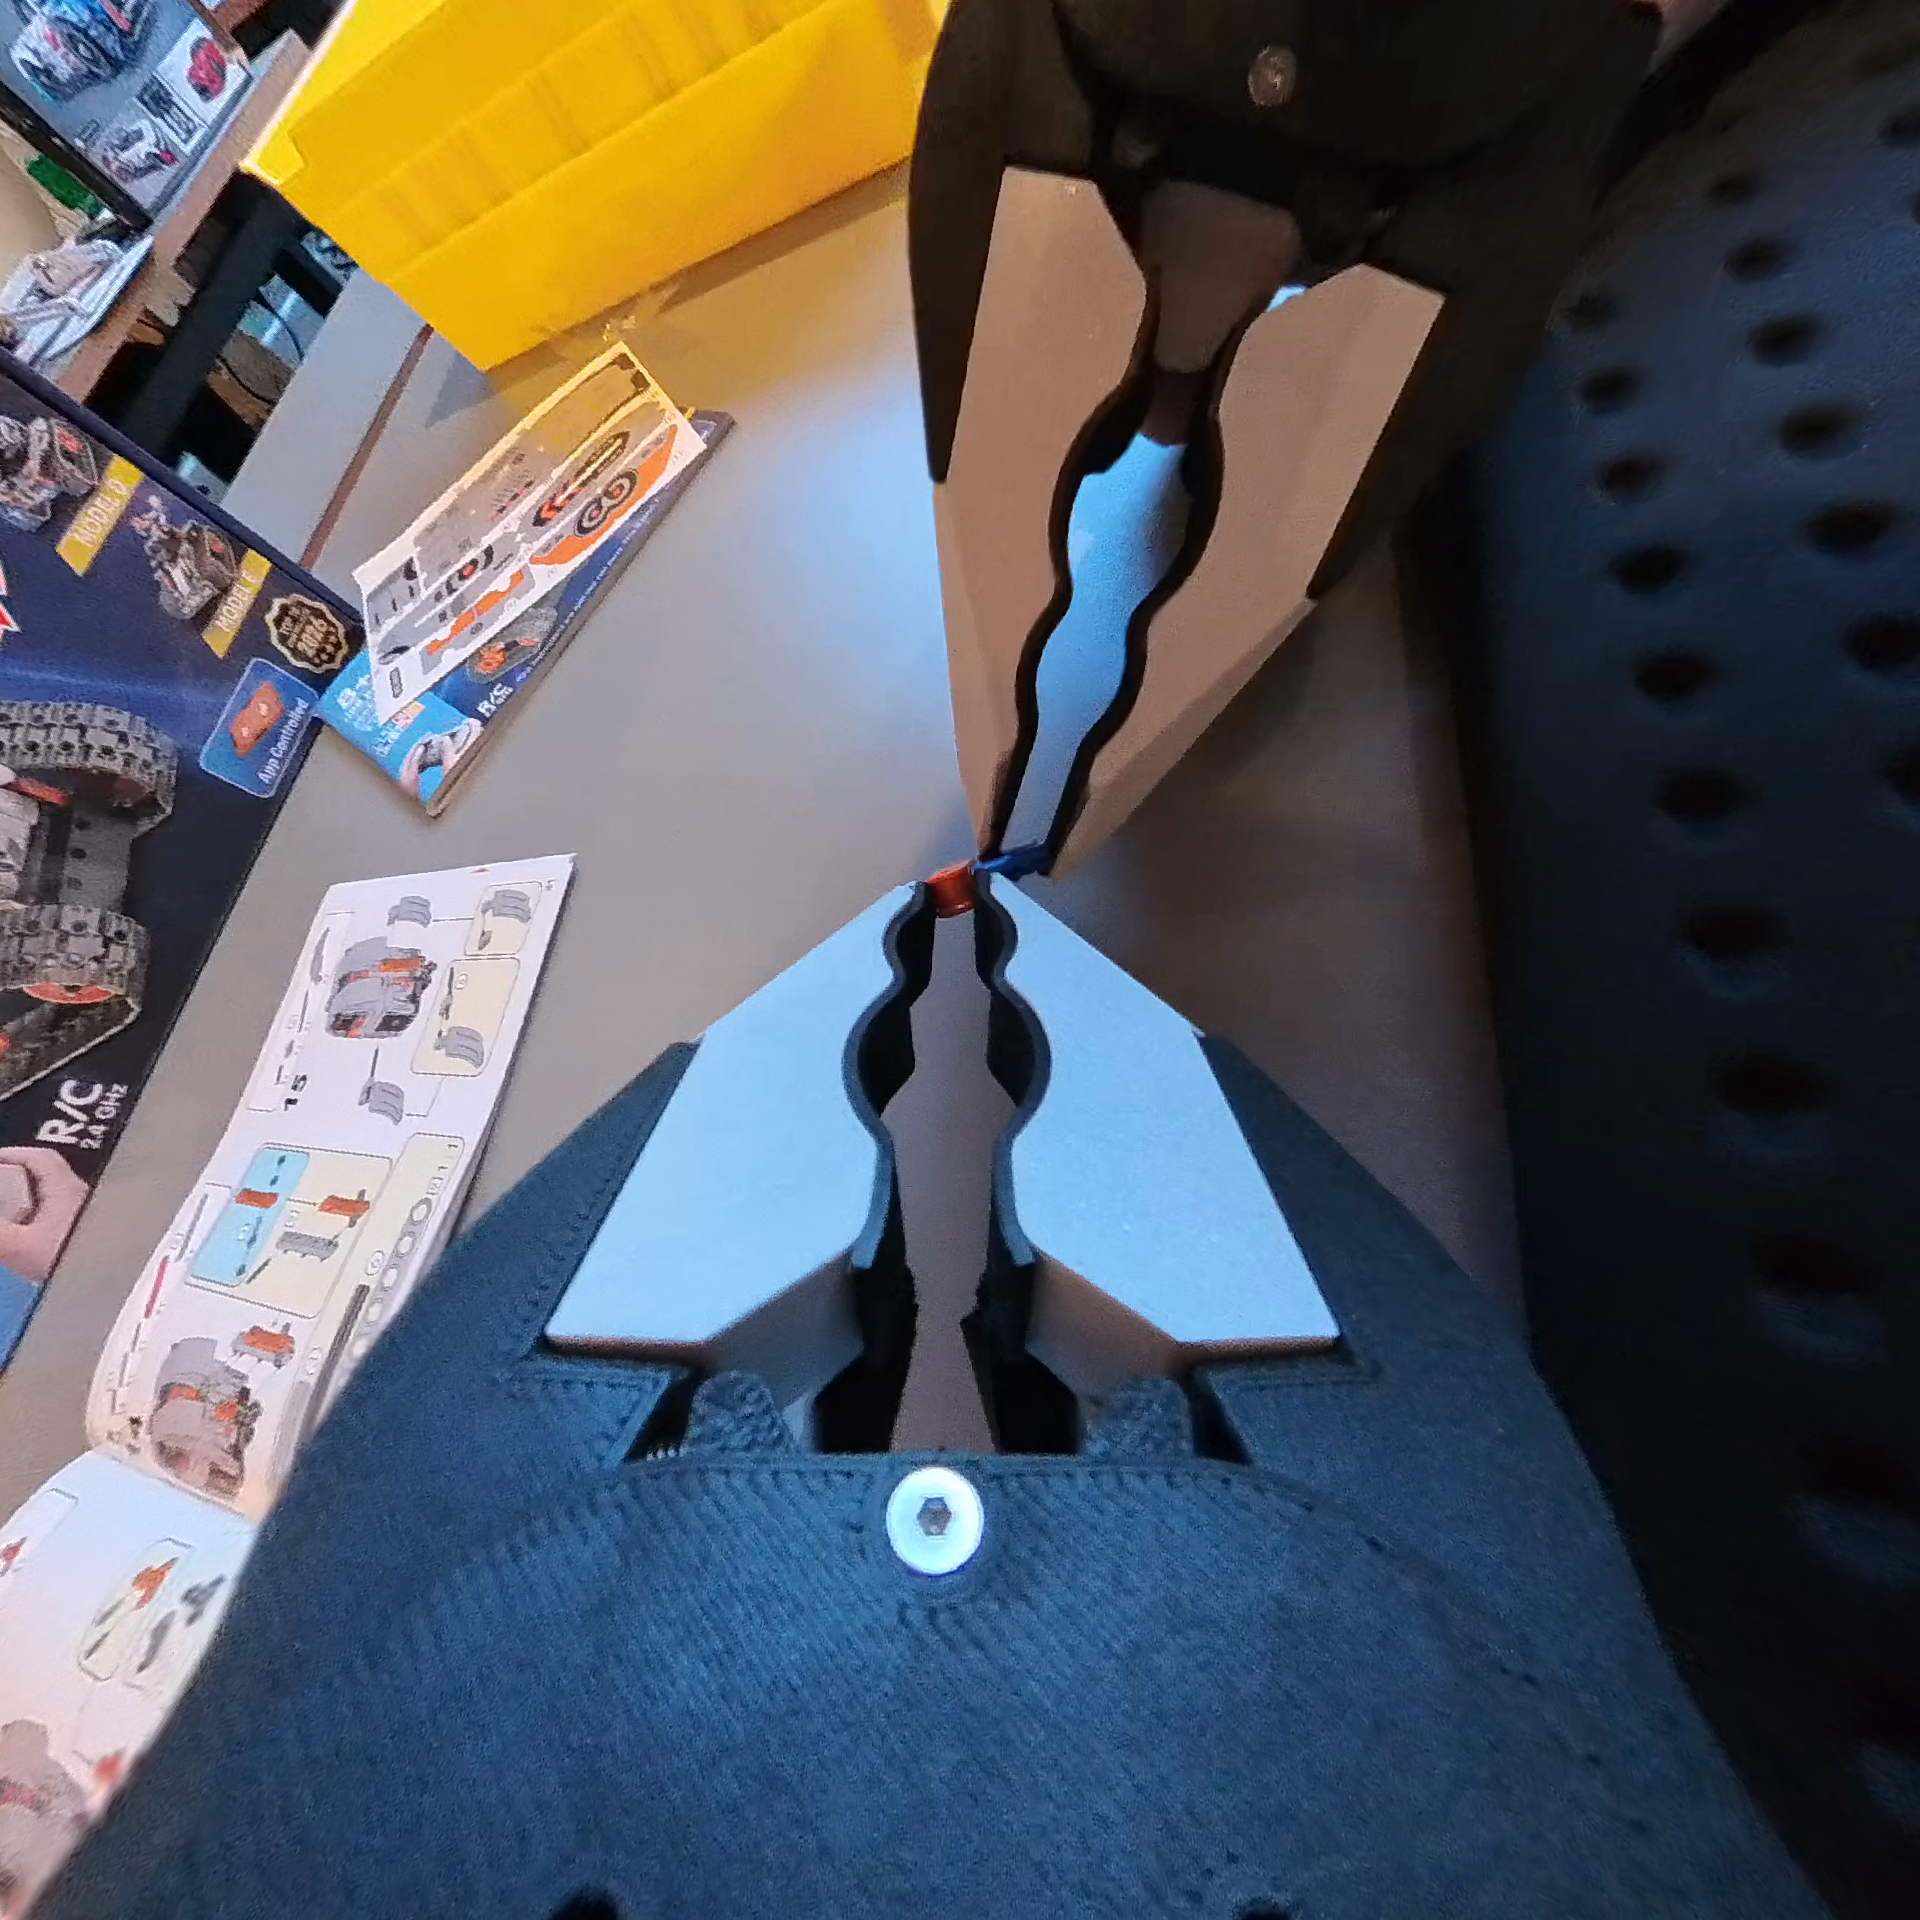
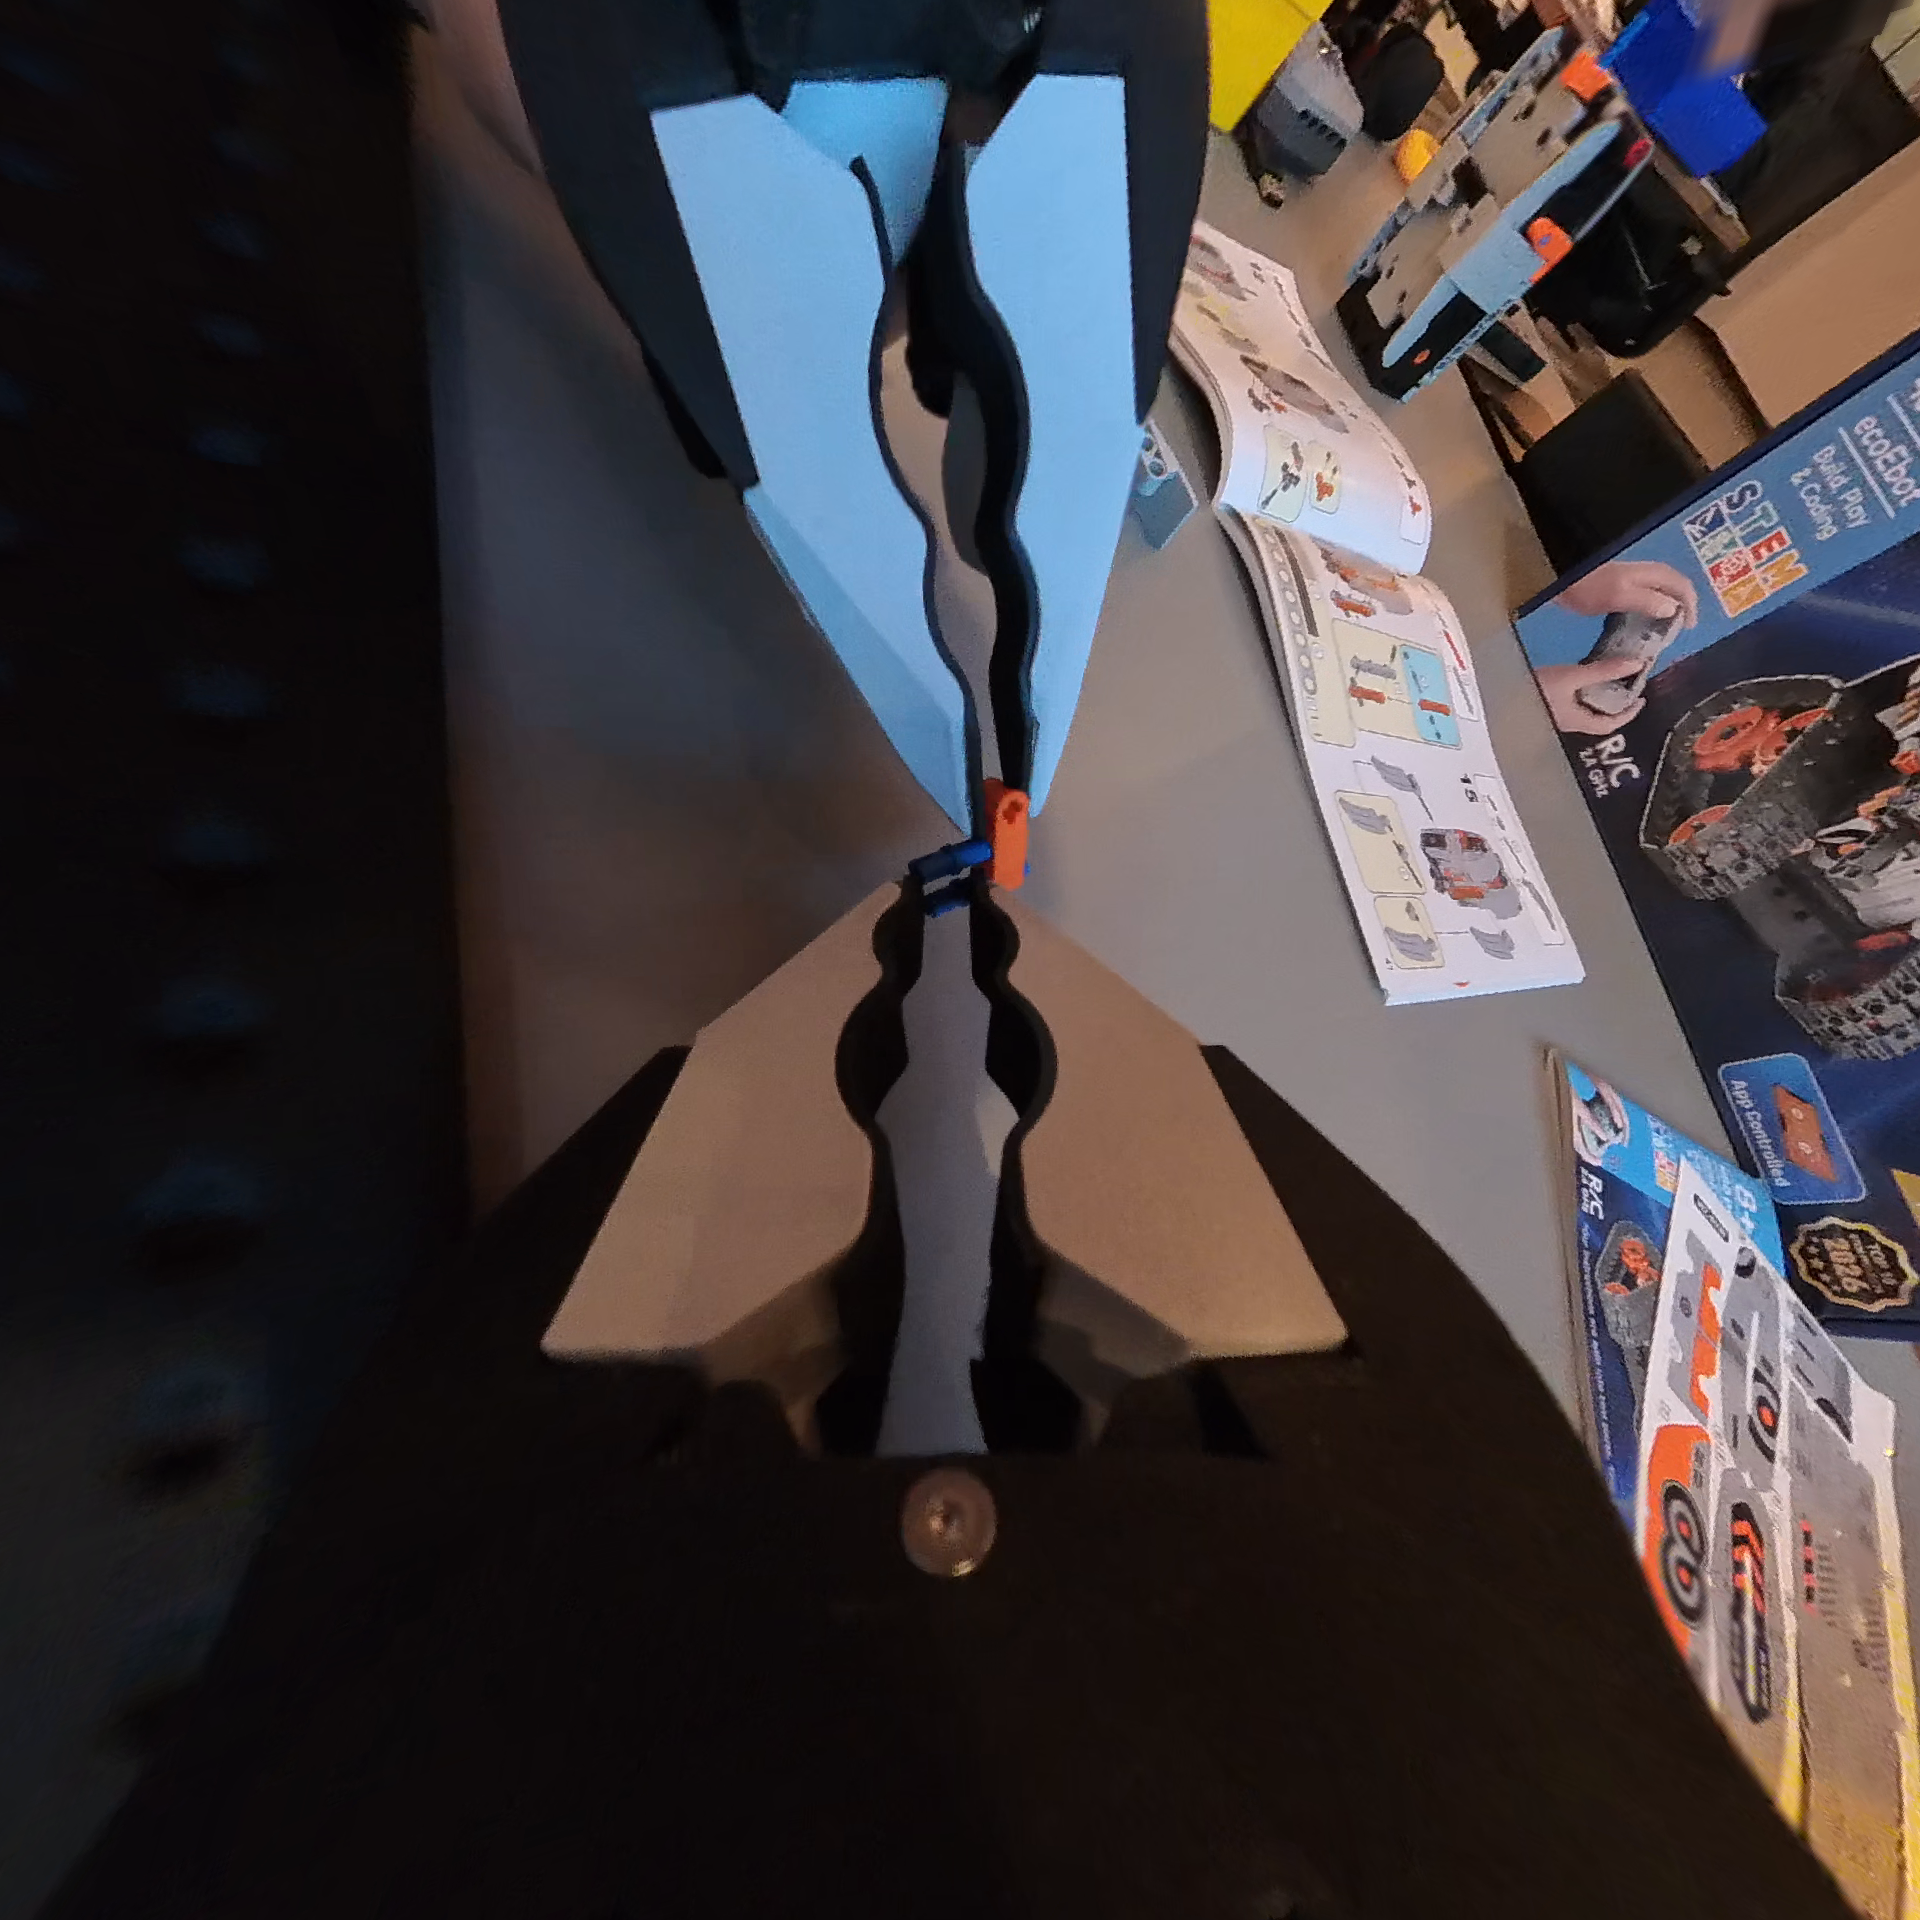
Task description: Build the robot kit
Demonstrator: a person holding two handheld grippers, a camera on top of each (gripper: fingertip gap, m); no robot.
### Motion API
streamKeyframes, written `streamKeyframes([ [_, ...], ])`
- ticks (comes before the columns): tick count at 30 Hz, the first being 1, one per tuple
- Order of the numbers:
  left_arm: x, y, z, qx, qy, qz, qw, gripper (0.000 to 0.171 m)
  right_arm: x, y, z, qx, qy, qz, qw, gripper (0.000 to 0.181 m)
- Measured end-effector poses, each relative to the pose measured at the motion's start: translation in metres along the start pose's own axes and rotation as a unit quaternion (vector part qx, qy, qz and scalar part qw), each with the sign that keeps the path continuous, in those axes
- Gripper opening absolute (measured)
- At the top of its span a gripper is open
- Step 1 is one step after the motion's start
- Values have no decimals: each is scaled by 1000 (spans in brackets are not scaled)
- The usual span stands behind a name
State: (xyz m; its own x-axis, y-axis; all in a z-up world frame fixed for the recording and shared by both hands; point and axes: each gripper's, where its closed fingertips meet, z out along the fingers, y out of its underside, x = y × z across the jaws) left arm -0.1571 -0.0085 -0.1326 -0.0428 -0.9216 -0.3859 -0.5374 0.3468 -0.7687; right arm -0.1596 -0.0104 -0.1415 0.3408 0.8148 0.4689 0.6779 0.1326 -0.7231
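Left wrist view: left gripper (image 1: 951,899) clenched on an orange connector (image 1: 948,891), tip to tip with the right gripper (image 1: 1013,850), which pinches a blue pin (image 1: 1010,858). A tilted pin could likely jam or pop free. Beyond the connector lie an open instruction booklet (image 1: 343,1122) and a yellow bin (image 1: 582,156).

Right wrist view: right gripper (image 2: 945,896) grasps the blue pin (image 2: 943,878) at the orange connector (image 2: 1006,833); bare grey table (image 2: 1195,883) lies beside it, a toy box (image 2: 1766,831) farther off.
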Motion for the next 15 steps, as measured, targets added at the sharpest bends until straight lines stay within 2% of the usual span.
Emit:
streamKeyframes([
  [3, 0, -2, -2, 14, 20, -25, 999, 6, 1, -1, -1, 13, -1, 0, 1000, 11],
  [5, 0, -6, -4, 26, 10, 2, 1000, 5, 3, -1, -2, 15, 1, 5, 1000, 12],
  [7, 2, -5, -4, 25, 6, 23, 999, 5, 8, 3, -2, 9, 14, 3, 1000, 22],
  [13, 4, -12, -8, 55, 46, -30, 997, 5, 3, -6, -5, 40, 4, -17, 999, 32],
  [15, 3, -14, -10, 62, 51, -44, 996, 5, 1, -10, -6, 47, 2, -21, 999, 28],
])
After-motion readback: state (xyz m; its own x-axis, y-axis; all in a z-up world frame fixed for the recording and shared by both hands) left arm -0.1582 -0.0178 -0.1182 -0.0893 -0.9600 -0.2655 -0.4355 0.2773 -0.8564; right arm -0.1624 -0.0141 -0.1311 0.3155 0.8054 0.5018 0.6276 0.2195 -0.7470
